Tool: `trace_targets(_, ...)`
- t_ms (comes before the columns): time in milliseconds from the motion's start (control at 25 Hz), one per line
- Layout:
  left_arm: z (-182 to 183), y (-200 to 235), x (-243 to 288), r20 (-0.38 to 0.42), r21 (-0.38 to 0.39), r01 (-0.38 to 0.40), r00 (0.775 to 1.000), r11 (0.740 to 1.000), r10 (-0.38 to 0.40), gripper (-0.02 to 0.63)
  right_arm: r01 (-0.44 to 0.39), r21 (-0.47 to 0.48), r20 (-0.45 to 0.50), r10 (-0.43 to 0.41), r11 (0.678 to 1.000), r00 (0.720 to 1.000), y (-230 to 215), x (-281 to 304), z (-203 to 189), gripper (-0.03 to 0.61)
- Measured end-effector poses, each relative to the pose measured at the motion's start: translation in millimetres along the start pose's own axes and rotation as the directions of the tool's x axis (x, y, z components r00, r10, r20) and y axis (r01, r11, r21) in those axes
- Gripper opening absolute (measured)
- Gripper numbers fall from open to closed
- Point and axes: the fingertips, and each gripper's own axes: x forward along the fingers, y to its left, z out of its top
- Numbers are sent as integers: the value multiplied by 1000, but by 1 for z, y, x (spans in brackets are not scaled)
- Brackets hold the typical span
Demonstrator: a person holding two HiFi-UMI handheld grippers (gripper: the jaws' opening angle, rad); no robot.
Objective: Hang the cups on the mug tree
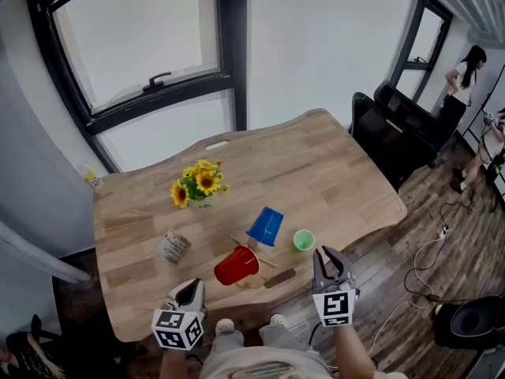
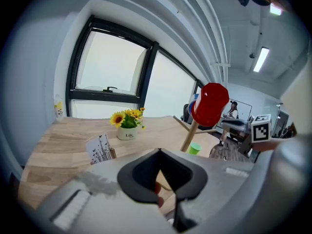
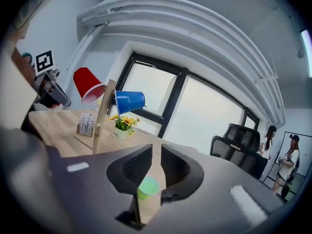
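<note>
**Task status.** Two of the three cups hang on the bare wooden mug tree, just below the middle of the head view. The red plastic cup is on its left-hand peg and the blue plastic cup on the peg above and to the right, both tipped mouth-down. The small pale green plastic cup is not yet hung. It stands upright, mouth up, on the light wooden table, just right of the tree and clear of it.

**Grippers.** The right gripper, lower right of the head view, points at the green cup. Its jaws stand a narrow slot apart with nothing between the pads; in its own view the cup shows through the slot, farther off and untouched. The left gripper, lower left, has its jaws pressed together on nothing and sits near the table edge, apart from the tree.

**Step in hand (judgement).** This looks like the approach to the last cup.

**Next move (judgement).**
- The slot appears too narrow for the cup, so the jaws need to spread wider.
- One pad should go inside the rim and one outside, then close on the wall.
- The cup is then lifted, turned over and lowered onto a free peg without knocking the red or blue cup.
</note>
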Motion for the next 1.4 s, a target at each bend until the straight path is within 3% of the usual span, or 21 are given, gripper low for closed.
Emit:
trace_targets(160, -1, -4, 2, -2, -6, -17, 1000, 1000, 17, -2, -38, 33, -50, 40, 999, 998, -3, 5, -21, 104)
trace_targets(400, -2, -12, 7, -11, -12, -46, 999, 999, 46, -2, -61, 134, -119, 77, 989, 990, -13, 19, -54, 115)
trace_targets(720, -14, -21, 10, -33, -40, -107, 994, 994, 105, -2, -69, 386, -212, 161, 920, 964, -22, 45, -98, 124)
trace_targets(1000, -21, -27, 5, -35, -68, -167, 986, 984, 165, -2, -36, 623, -283, 268, 781, 921, -16, 66, -137, 137)
trace_targets(1280, -29, -33, -3, -33, -93, -215, 977, 972, 213, -2, 21, 756, -324, 346, 654, 881, -13, 87, -167, 138)
trace_targets(1400, -38, -36, -5, -44, -106, -227, 974, 968, 223, -2, 28, 778, -325, 364, 628, 873, -12, 94, -171, 140)
